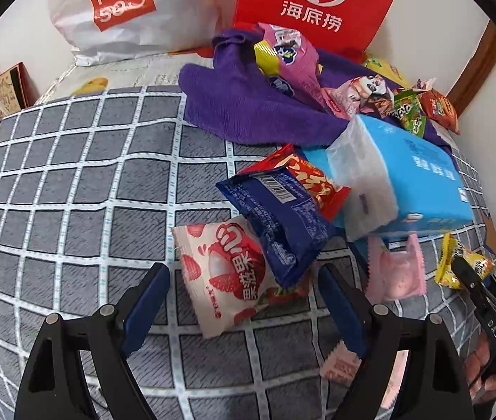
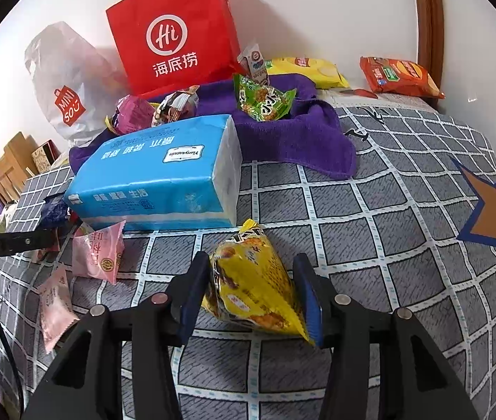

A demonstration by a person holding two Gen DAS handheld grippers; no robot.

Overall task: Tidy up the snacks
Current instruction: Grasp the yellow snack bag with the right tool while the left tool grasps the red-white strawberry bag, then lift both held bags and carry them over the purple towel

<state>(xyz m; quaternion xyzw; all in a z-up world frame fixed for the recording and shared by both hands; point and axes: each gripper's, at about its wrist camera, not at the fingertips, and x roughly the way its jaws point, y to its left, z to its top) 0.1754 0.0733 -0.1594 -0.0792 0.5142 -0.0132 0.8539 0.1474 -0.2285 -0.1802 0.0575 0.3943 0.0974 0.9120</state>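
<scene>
Now the right gripper (image 2: 253, 290) pinches a crinkly yellow snack bag (image 2: 251, 287) on the checked blanket (image 2: 370, 210), near the blue "Yusiyuan" tissue pack (image 2: 157, 175), while the left gripper (image 1: 244, 304) is spread wide.

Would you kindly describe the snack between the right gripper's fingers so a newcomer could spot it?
Start at the big blue tissue pack on the checked bedspread. Just in front of it lies a yellow snack packet, between the right gripper fingers. Its neighbours are pink; it alone is yellow.

L gripper (image 1: 244, 301) spread wide; R gripper (image 2: 253, 294) clamped, pads pressing.
</scene>
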